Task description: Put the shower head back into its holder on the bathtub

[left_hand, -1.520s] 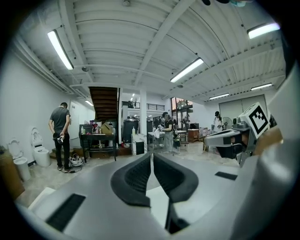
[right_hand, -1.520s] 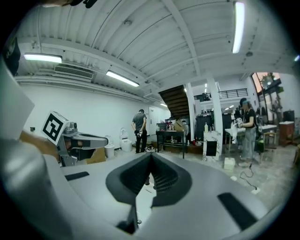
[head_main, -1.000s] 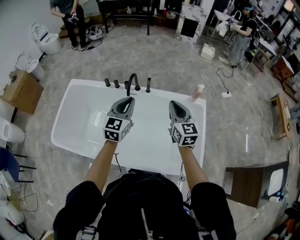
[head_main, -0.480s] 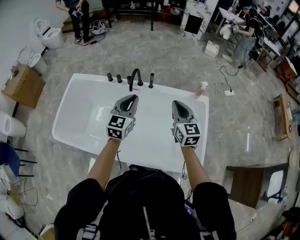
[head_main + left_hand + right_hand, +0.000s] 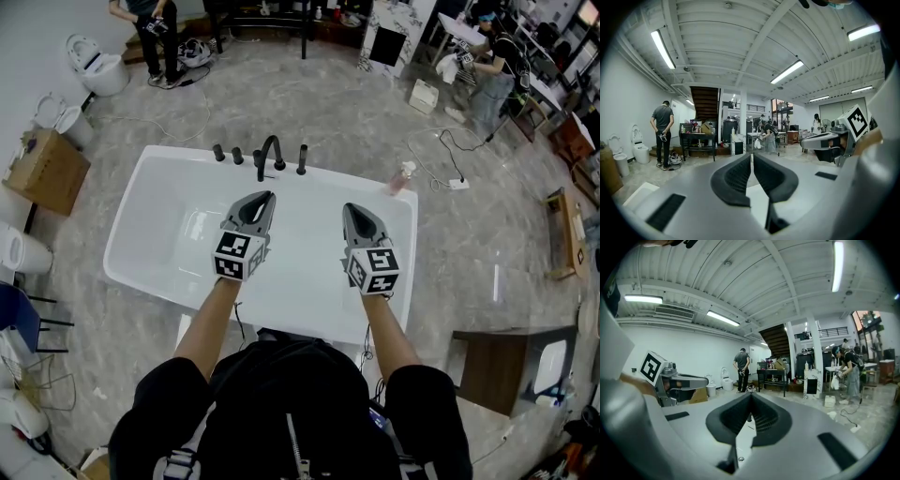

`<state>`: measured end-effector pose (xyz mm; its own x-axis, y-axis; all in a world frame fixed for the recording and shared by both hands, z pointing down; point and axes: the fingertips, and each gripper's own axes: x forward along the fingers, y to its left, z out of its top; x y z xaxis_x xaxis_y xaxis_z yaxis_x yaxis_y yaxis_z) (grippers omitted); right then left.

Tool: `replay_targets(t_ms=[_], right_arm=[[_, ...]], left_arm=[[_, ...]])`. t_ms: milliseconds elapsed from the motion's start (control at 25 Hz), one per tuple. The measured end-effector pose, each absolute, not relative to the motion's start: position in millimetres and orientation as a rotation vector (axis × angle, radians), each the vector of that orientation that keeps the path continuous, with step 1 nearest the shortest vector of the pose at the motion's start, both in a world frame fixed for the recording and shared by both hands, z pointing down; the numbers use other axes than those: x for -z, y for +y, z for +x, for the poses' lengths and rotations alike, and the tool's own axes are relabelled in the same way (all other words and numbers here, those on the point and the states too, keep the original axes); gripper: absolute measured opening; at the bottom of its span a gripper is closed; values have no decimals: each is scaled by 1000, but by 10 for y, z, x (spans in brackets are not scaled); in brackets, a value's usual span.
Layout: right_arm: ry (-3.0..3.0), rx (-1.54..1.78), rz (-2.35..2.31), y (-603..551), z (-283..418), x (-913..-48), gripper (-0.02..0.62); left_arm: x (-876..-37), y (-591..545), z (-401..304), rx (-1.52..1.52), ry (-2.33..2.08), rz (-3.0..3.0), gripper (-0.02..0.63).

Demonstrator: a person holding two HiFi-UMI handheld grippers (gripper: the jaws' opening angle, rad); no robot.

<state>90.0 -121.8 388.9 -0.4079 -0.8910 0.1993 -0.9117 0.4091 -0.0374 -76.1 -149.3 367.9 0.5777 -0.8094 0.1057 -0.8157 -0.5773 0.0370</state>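
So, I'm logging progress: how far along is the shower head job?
Done: possibly; a black upright piece stands by the faucet on the bathtub rim, too small to identify. In hand: nothing; left gripper and right gripper are shut, empty. Left: cannot tell.

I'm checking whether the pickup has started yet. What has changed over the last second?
Nothing visibly changed. The left gripper and right gripper stay side by side above the white bathtub, jaws shut and empty, short of the black faucet on its far rim. Nothing was taken hold of or let go; only the head view's framing drifted a little.
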Motion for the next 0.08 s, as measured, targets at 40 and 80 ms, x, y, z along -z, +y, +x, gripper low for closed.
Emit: replay_targets(t_ms=[40,80], right_arm=[[-2509,-212,1616,-1219,900,-3897,3],[-2508,-215,1615,-1220,901,-3906,4]], left_arm=[[-3690,-1494,-760,-120,-1402,2715,38],[-3701,-1495,-760,-122,-1402,2713,38]])
